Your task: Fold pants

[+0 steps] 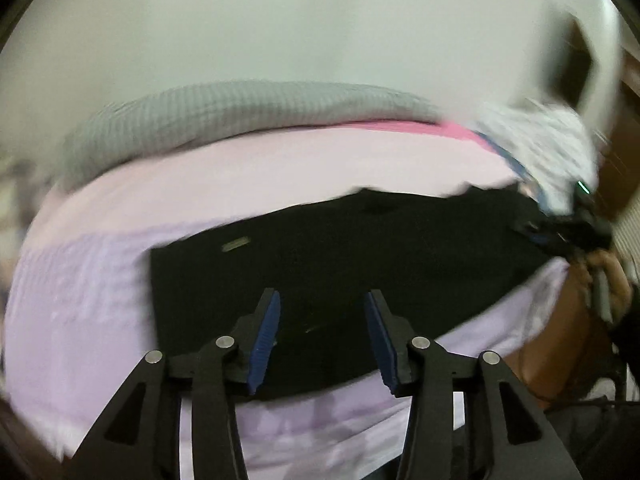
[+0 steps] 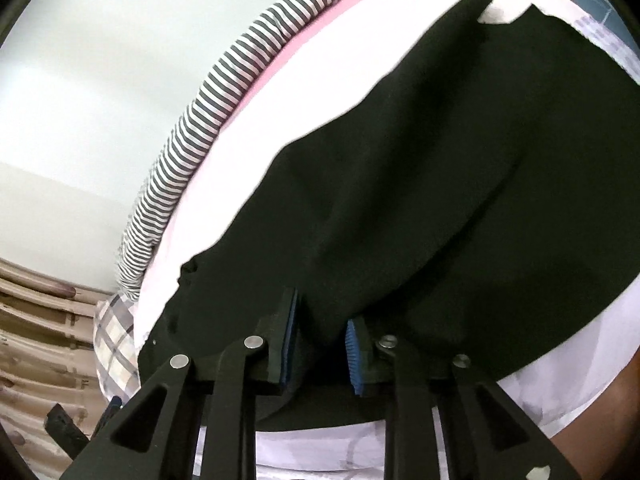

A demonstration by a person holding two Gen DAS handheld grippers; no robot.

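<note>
The black pants (image 1: 340, 248) lie spread flat on a pale pink bed sheet (image 1: 100, 280). My left gripper (image 1: 322, 300) hangs open just above the near part of the pants, with nothing between its blue pads. In the right wrist view the pants (image 2: 460, 184) stretch away toward the upper right, and a raised fold of the black cloth sits between the blue pads (image 2: 354, 356) of my right gripper (image 2: 322, 312), which is partly closed on it. The right gripper also shows at the right edge of the left wrist view (image 1: 576, 232), at the far end of the pants.
A grey and white striped bolster (image 2: 208, 120) lies along the far side of the bed by a white wall. A checked cloth (image 2: 116, 340) sits by the bed's corner, with beige curtains (image 2: 40, 320) behind it. A patterned white cloth (image 1: 536, 148) lies at the far right.
</note>
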